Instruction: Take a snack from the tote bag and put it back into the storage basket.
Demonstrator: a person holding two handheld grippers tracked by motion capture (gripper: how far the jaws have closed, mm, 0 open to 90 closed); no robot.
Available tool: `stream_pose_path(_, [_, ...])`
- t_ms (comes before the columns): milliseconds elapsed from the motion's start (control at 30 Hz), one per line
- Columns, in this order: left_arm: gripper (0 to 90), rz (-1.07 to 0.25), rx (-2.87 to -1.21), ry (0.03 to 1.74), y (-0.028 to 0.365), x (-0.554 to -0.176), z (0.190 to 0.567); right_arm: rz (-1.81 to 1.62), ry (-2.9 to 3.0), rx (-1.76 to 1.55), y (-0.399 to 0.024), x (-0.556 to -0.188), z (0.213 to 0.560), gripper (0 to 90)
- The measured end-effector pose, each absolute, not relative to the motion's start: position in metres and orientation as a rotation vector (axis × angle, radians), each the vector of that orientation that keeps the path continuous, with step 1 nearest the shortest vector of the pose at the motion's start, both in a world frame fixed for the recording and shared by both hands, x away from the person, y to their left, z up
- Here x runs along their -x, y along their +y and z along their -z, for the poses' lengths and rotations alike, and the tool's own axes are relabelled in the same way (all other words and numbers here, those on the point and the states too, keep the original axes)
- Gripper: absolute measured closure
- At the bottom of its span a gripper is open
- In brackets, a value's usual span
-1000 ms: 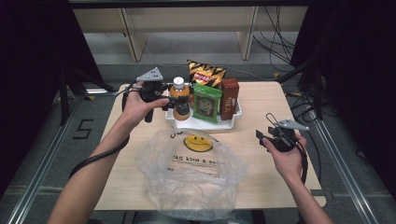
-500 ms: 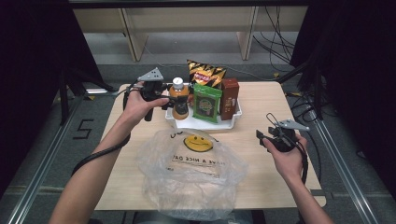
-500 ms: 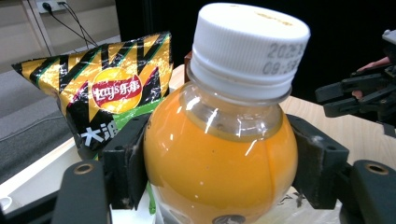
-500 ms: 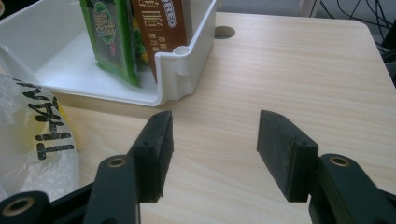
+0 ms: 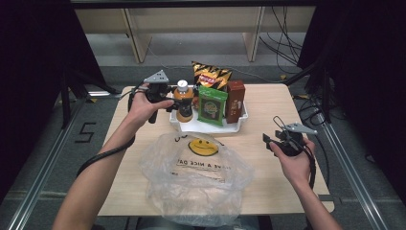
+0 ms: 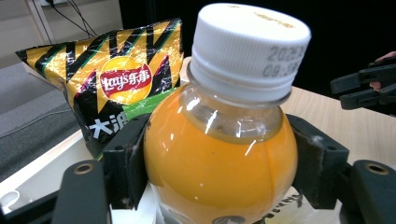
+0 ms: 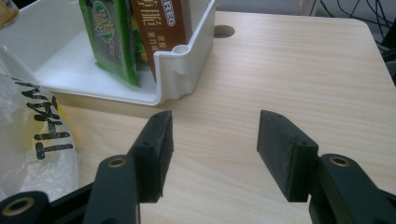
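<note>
My left jaws grip the juice bottle (image 6: 219, 154) at its rounded shoulder; it may slip; right jaws gape empty

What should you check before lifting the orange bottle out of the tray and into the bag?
1. Left gripper shut on the bottle, pads on both sides: ok.
2. Cap on the bottle: ok.
3. Bottle upright in the tray: ok.
4. Room to lift: chips stand right behind the bottle, and whether they touch it: cannot tell.
5. Bag mouth open to take the bottle: cannot tell.
6. Right gripper open and holding nothing, free to hold the bag: ok.
</note>
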State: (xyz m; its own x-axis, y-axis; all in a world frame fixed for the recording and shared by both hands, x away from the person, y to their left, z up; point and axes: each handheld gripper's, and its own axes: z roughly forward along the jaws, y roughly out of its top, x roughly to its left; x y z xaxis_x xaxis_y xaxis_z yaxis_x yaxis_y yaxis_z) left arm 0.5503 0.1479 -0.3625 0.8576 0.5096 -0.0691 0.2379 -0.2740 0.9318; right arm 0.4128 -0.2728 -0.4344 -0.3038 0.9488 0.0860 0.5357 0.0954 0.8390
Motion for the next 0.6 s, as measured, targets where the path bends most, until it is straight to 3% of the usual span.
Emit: stream_pose_path(600, [30.0,-0.307,-1.874,0.571,0.1462,-0.5598,0.3703,-1.102,1.894,-1.441,-0.2728,-0.4133,0.4354,46.0])
